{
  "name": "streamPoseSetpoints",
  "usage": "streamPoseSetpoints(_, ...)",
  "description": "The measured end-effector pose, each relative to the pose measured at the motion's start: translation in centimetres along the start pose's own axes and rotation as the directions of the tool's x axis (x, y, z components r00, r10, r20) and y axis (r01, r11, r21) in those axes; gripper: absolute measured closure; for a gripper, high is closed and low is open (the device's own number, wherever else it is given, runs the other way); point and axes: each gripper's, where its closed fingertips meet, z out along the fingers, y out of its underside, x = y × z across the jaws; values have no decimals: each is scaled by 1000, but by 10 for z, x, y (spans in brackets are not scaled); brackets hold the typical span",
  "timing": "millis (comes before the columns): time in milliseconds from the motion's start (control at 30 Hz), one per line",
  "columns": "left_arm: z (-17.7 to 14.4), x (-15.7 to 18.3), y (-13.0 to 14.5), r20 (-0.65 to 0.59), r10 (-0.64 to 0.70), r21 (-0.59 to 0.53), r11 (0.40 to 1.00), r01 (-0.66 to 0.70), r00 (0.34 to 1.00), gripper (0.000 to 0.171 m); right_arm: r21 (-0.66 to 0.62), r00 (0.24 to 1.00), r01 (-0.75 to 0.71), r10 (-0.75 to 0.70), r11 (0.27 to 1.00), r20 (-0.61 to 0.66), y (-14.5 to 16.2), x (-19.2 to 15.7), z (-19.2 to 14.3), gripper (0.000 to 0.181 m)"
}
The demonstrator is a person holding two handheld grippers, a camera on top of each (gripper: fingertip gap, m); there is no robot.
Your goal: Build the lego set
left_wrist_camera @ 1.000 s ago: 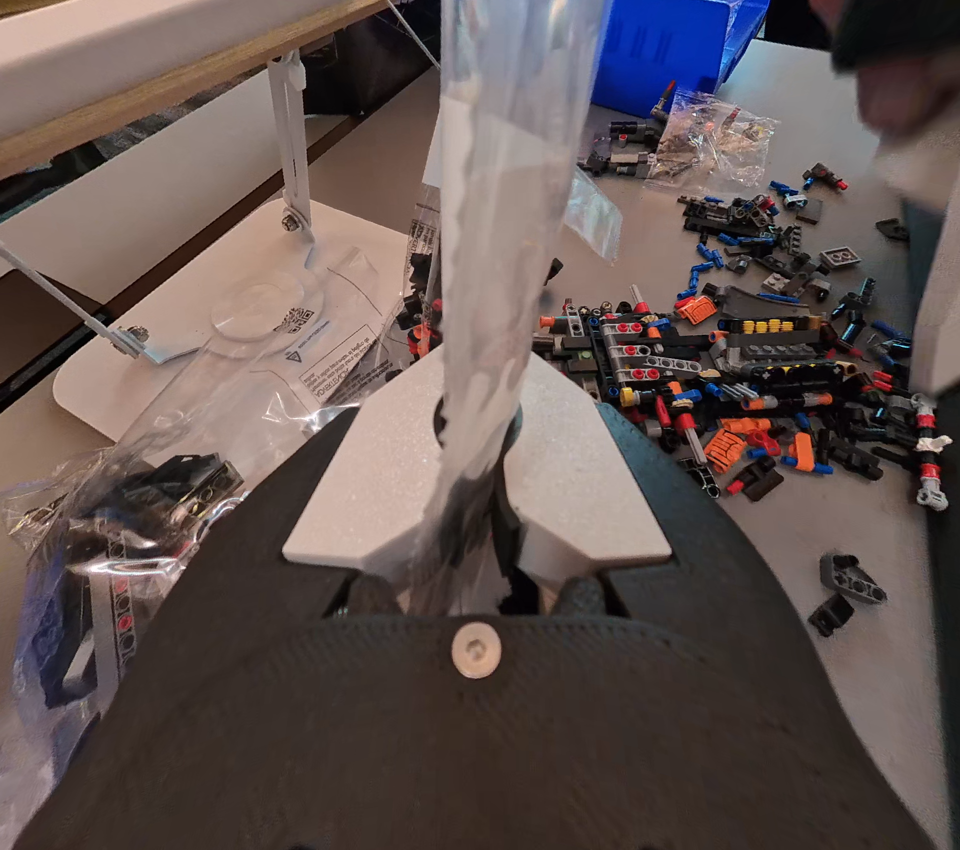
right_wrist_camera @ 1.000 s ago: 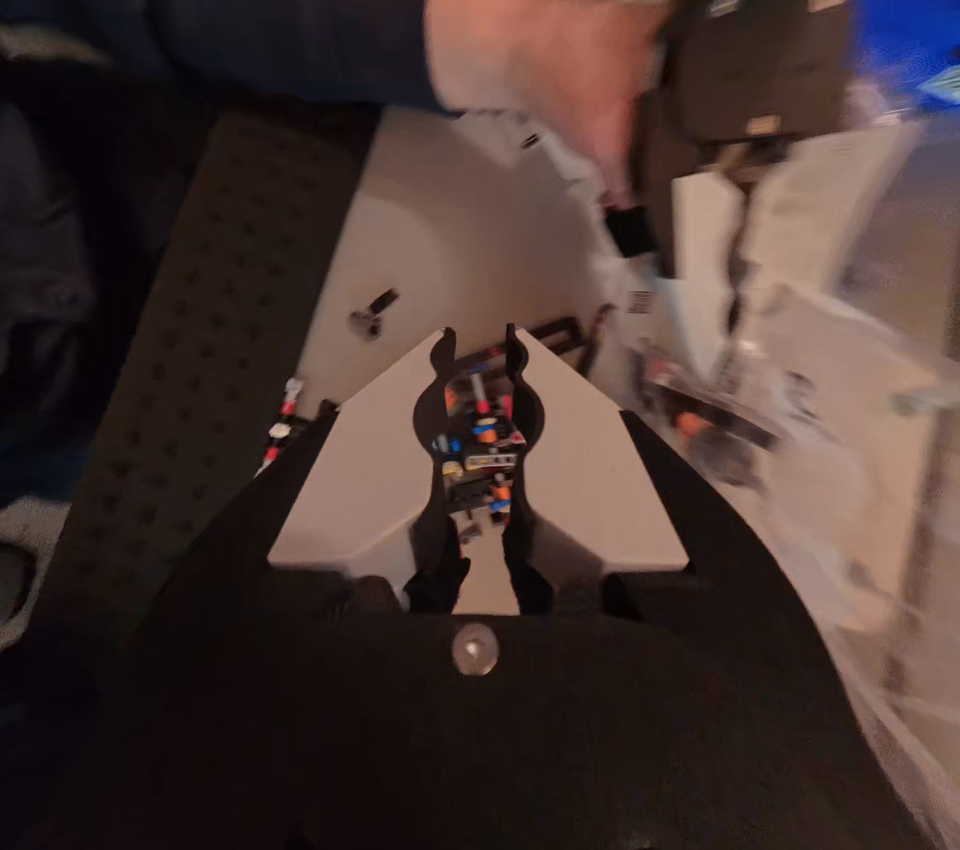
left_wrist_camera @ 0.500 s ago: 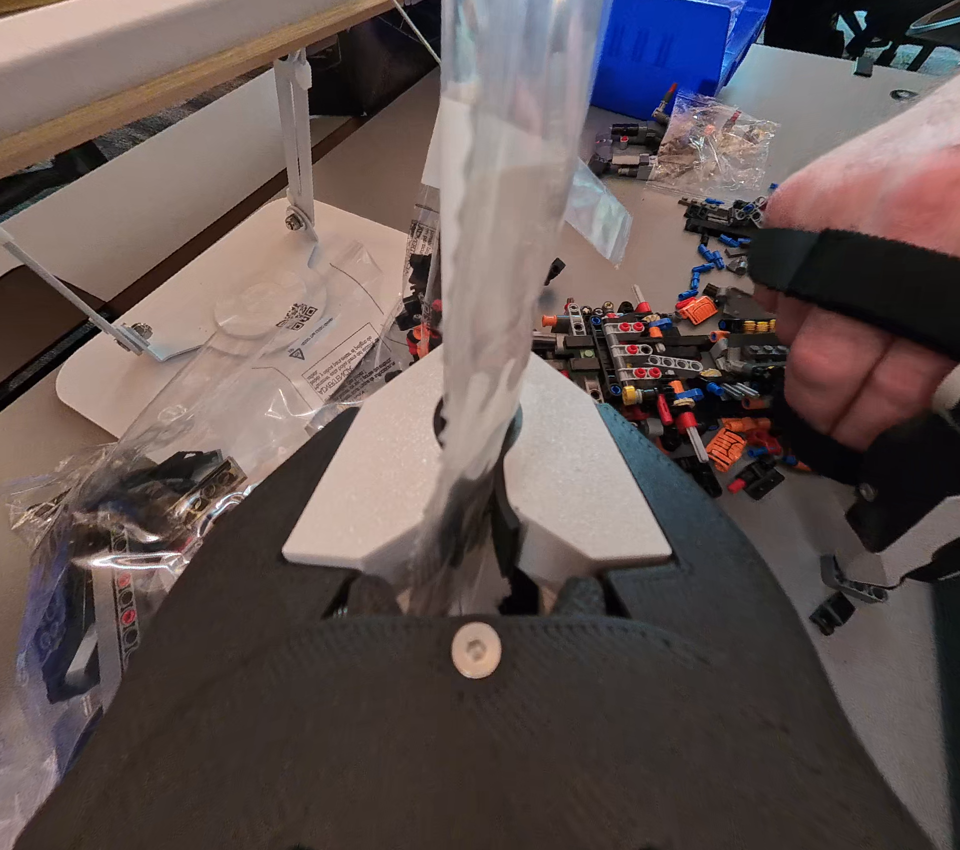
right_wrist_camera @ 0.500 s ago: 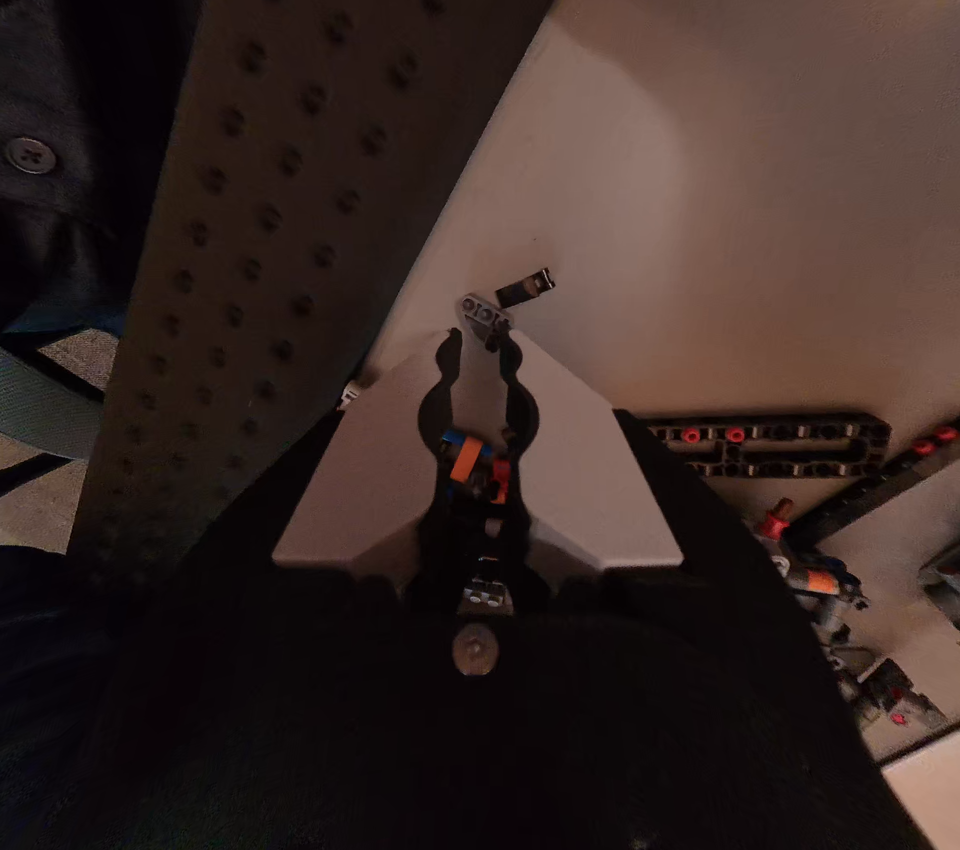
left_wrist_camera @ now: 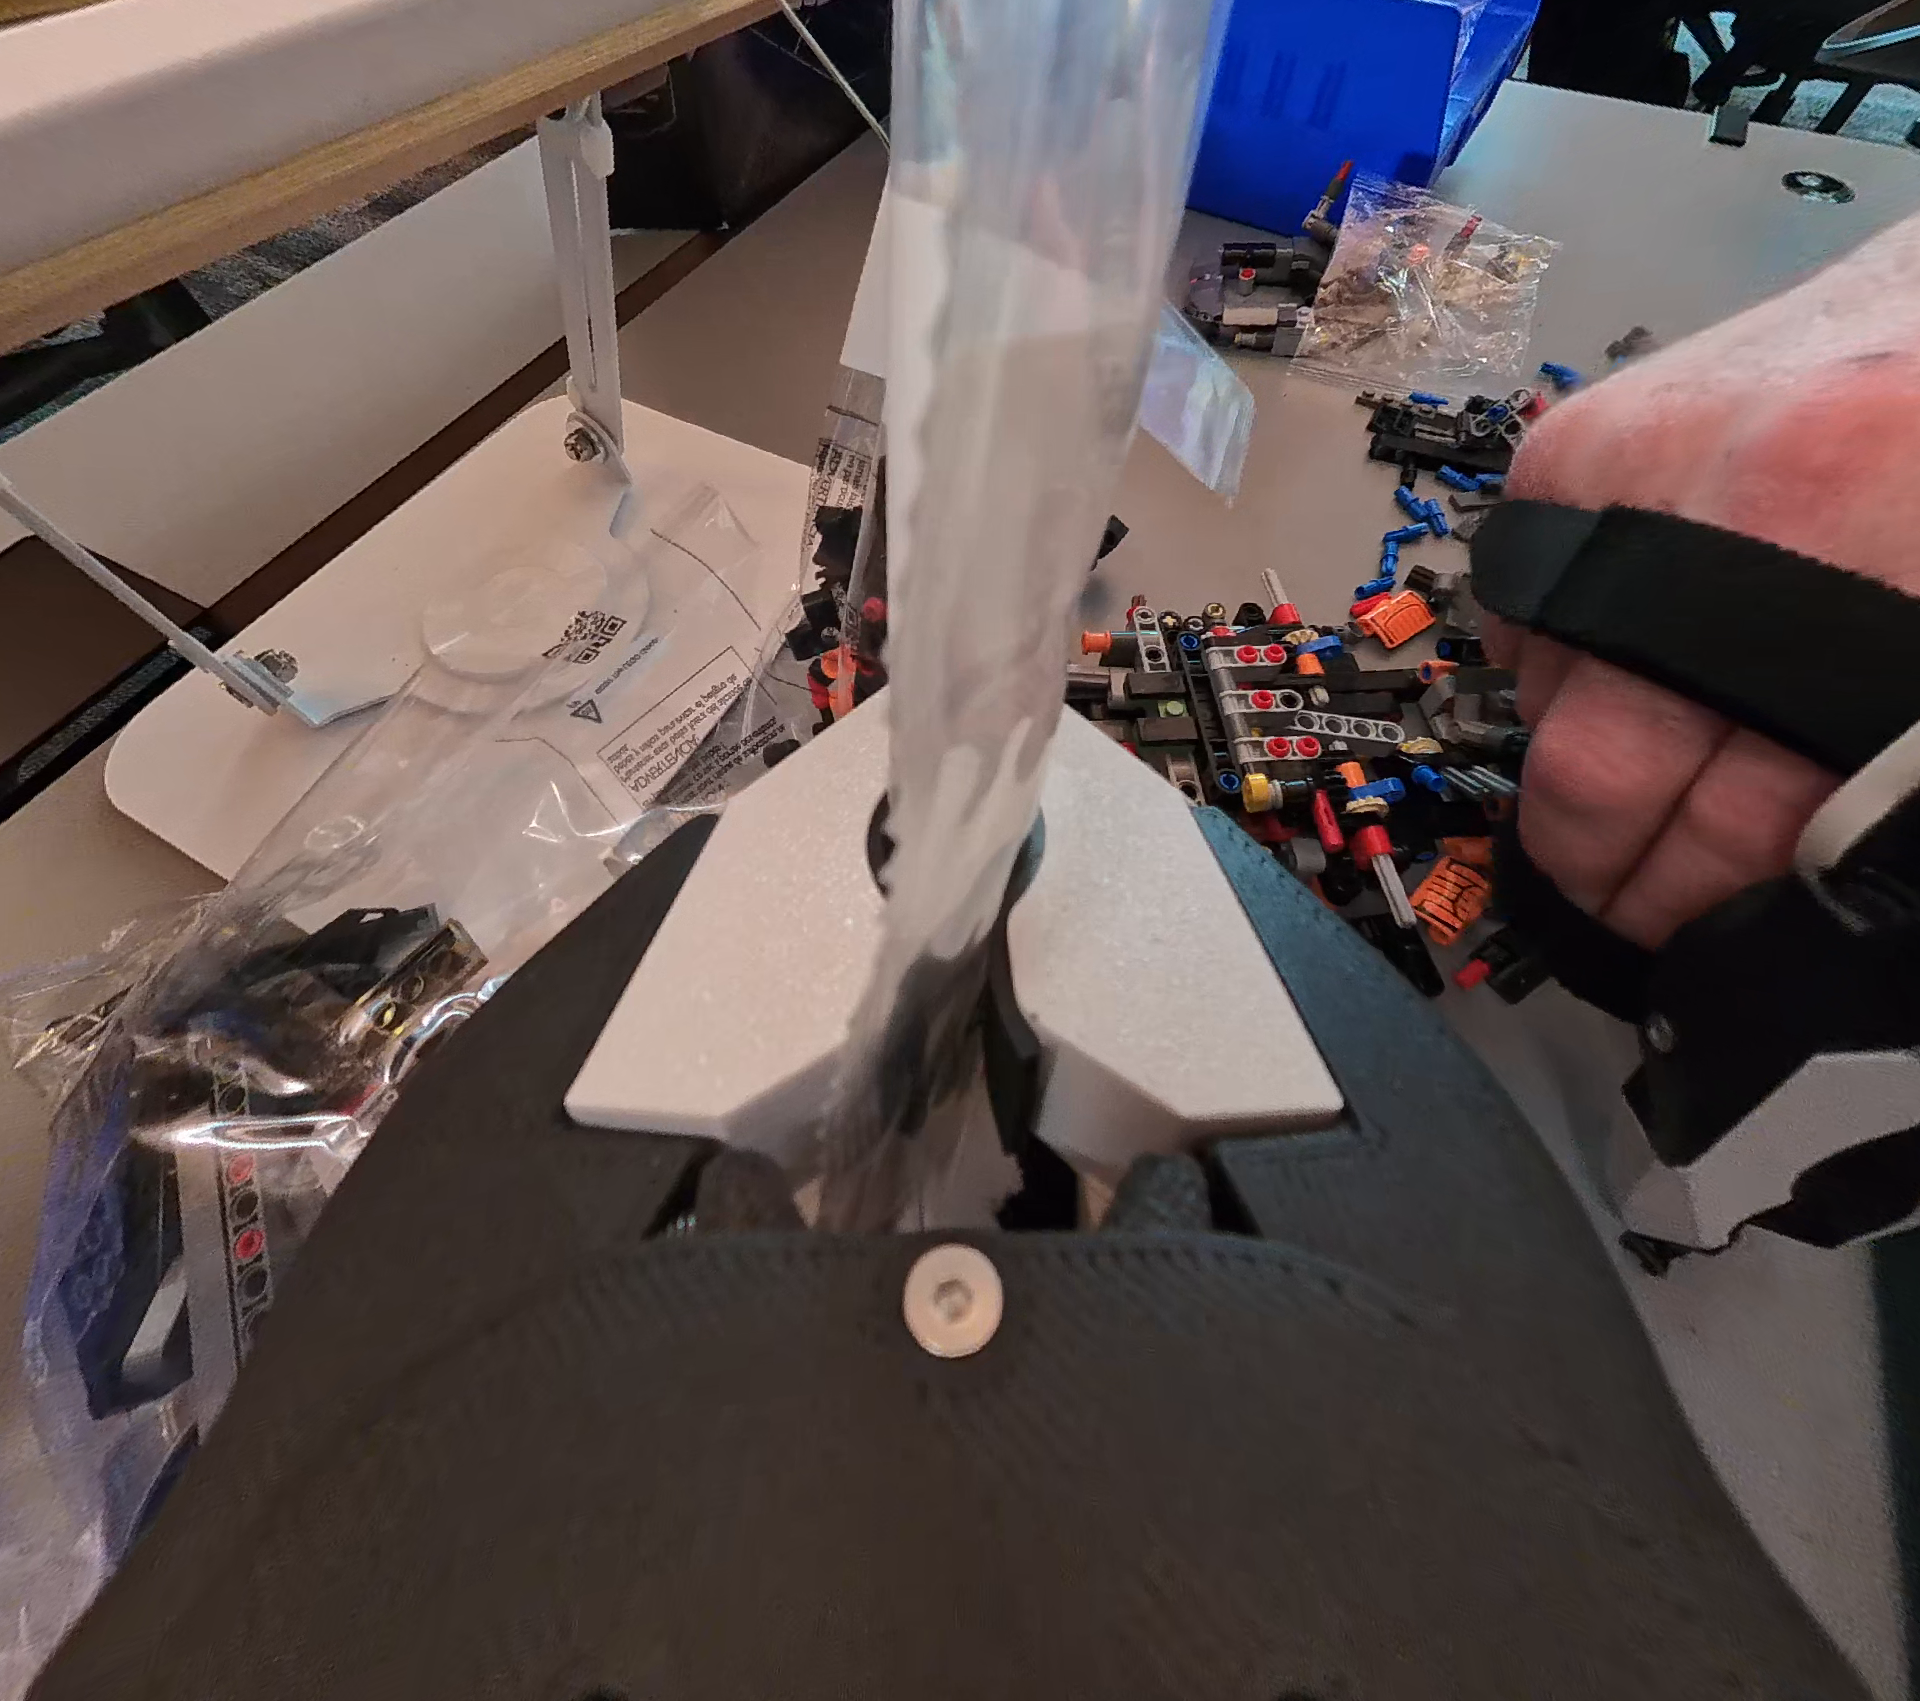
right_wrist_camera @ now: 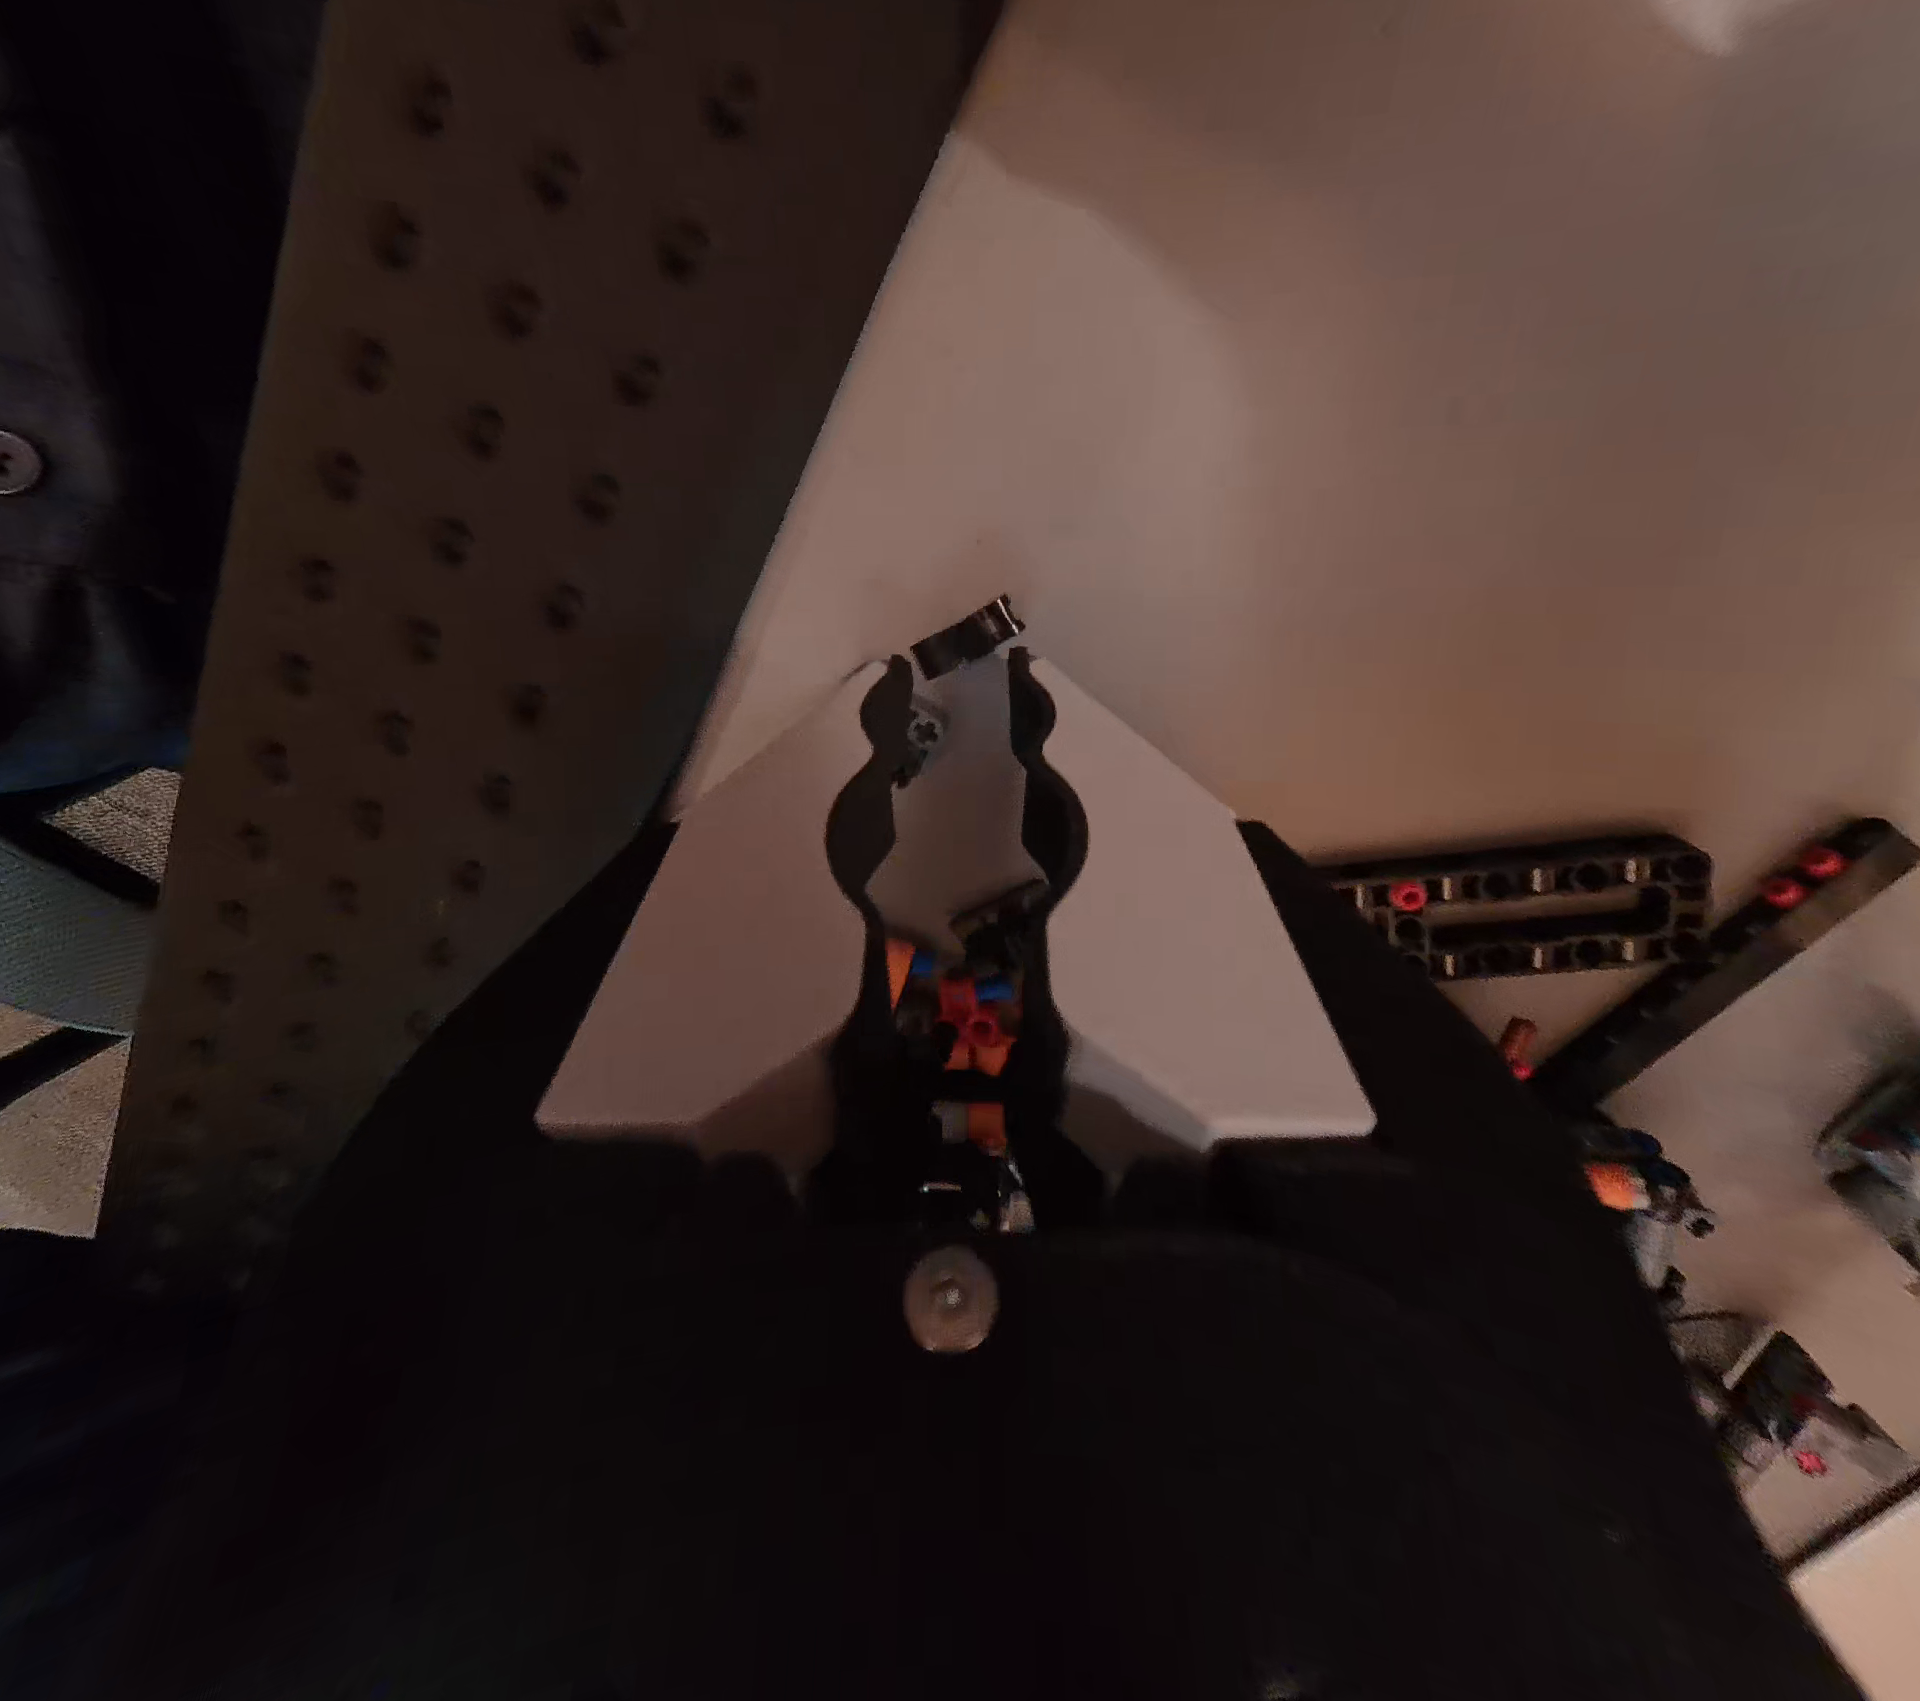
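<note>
Left gripper clamps a clear plastic bag. Right gripper, fingers parted and empty, hovers over a small black piece. Half-assembled black-grey lego chassis lies mid-table amid loose parts; most building seems left.

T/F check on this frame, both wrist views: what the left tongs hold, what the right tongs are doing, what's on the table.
1. The left tongs are shut on a clear bag. True.
2. The right tongs clamp a long black beam. False: they are open and hold nothing; a small black piece lies just past their tips.
3. A blue bin stands beyond the brick pile. True.
4. The black frame in the right wrist view has yellow pins. False: its pins are red.
5. The booklet stand is black. False: it is white.
</note>
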Motion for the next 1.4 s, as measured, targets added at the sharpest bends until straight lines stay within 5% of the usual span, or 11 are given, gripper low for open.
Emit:
streamPoseSetpoints(400, 1, 0, 0, -2, 0, 0, 1000, 0, 1000, 171, -10, 1000, 19, -19, 1000, 8, -6, -4, 8, 181)
streamPoseSetpoints(767, 1, 0, 0, -2, -1, 0, 1000, 1, 1000, 171, -27, 999, 37, -36, 999, 28, -9, -12, 14, 162)
streamPoseSetpoints(1133, 0, 0, 0, -2, 2, -2, 1000, -2, 1000, 171, -28, 996, 83, -83, 996, -11, -9, -9, 13, 176)
streamPoseSetpoints(1400, 1, 2, 1, -8, 6, -7, 1000, -6, 1000, 171, 87, 988, 24, -11, 996, -152, -4, 17, -44, 176)
